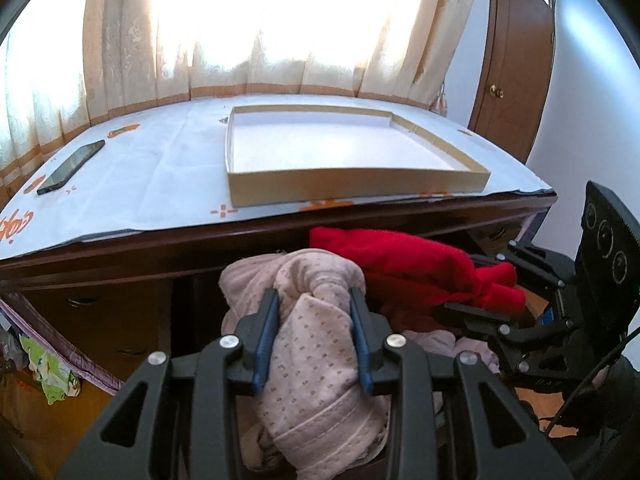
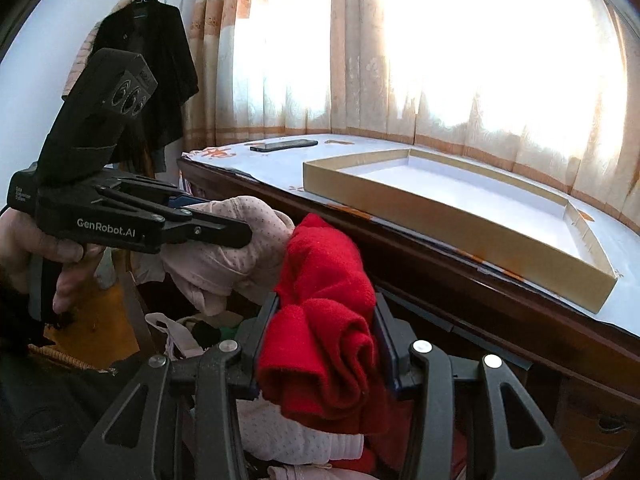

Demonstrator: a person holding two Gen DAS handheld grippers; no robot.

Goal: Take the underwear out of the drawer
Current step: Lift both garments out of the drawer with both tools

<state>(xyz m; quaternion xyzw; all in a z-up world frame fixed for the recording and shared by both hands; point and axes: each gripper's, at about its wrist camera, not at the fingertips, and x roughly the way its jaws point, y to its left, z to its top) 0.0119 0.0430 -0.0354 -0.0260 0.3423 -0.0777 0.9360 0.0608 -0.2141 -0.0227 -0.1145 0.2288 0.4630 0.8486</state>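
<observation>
Where the curtains (image 1: pixel 256 40) cover the window, backlight washes out their upper folds and no detail can be read there. The desk (image 1: pixel 160 240) carries a white cloth (image 1: pixel 160 160); its drawer interior is hidden behind both garments. A shallow cardboard tray (image 1: pixel 352 188) lies near the front edge of the desk, and a phone (image 1: pixel 70 166) lies at the far left corner. The pink underwear (image 1: pixel 312 344) is clamped between the left gripper (image 1: pixel 316 304) pads, raised below the desk's front edge. The red underwear (image 2: pixel 324 320) is clamped in the right gripper (image 2: pixel 326 312), touching the pink piece. More clothing below is partly cut off.
</observation>
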